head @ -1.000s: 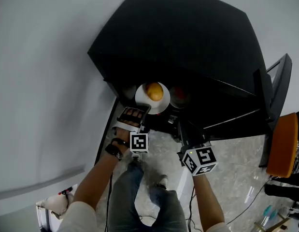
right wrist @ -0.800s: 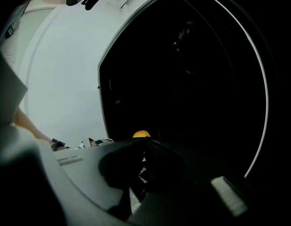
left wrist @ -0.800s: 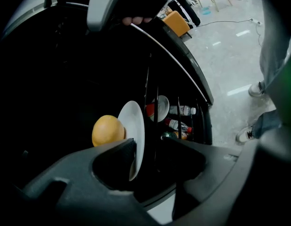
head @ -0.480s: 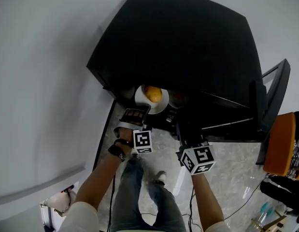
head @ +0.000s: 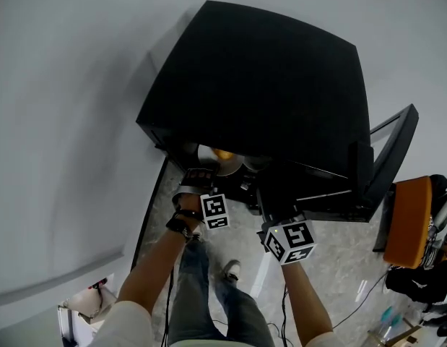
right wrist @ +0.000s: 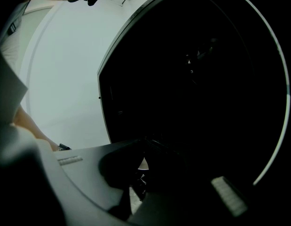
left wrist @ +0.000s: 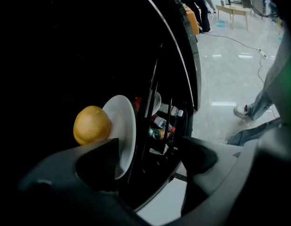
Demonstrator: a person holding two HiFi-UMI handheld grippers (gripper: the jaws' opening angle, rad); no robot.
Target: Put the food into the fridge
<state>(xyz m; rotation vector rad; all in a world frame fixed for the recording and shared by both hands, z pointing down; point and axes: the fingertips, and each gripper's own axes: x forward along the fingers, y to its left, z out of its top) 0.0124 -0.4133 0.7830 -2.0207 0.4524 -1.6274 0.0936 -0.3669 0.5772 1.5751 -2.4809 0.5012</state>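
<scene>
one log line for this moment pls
phase: release | left hand-held gripper: jaws opening, plate rim between, loose | orange: on plate in fridge

It looks like an open lab or test room, not a home: a lone black fridge [head: 259, 92] stands at 12 o'clock against a bare white wall [head: 64, 121] on a glossy pale floor [head: 339, 259]. Loose cables [head: 360, 295] trail at 4 o'clock, an orange chair [head: 405, 223] sits at 3 o'clock, and a plain wooden table [left wrist: 232, 11] stands far across the room.
</scene>
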